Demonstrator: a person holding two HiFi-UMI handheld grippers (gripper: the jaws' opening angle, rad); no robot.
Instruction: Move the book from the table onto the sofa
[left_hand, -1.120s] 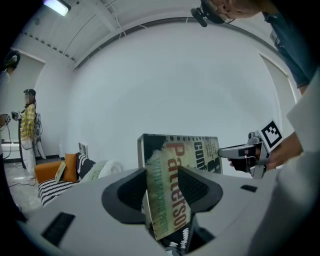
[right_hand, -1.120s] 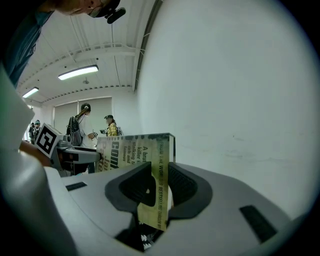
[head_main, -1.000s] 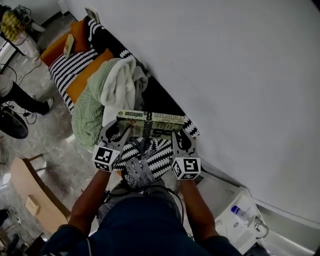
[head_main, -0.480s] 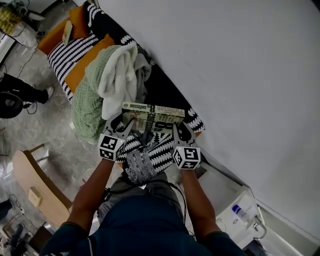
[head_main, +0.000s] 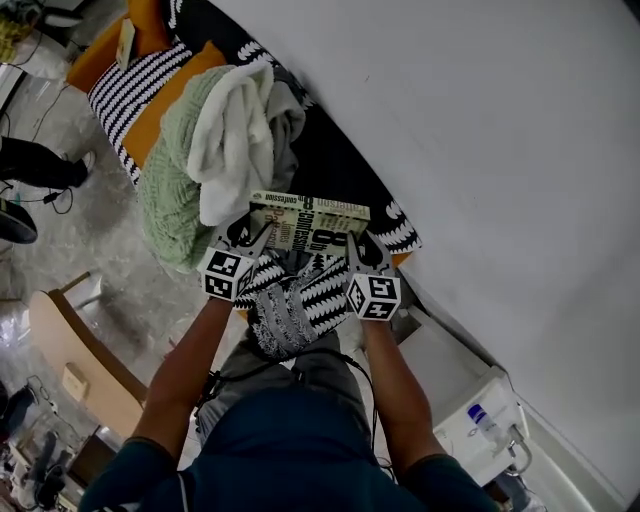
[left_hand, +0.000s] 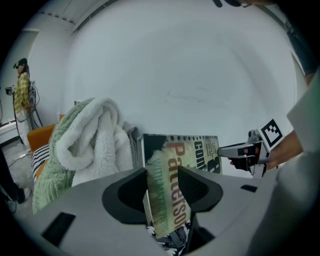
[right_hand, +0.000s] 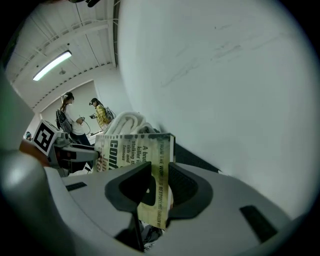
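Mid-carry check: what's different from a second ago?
Both claws have lowered the book toward the sofa, beside the pile of blankets; I cannot tell whether it touches the seat yet. Nothing was taken or let go: the left claw and right claw still clamp its two ends. The blankets lie as before.

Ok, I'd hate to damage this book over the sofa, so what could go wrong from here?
The cream-and-black paperback book is pinched only at its two side edges by the left gripper and right gripper; uneven release could twist or drop it. The white fleece blanket lies close beside it, so it might land tilted and slide.
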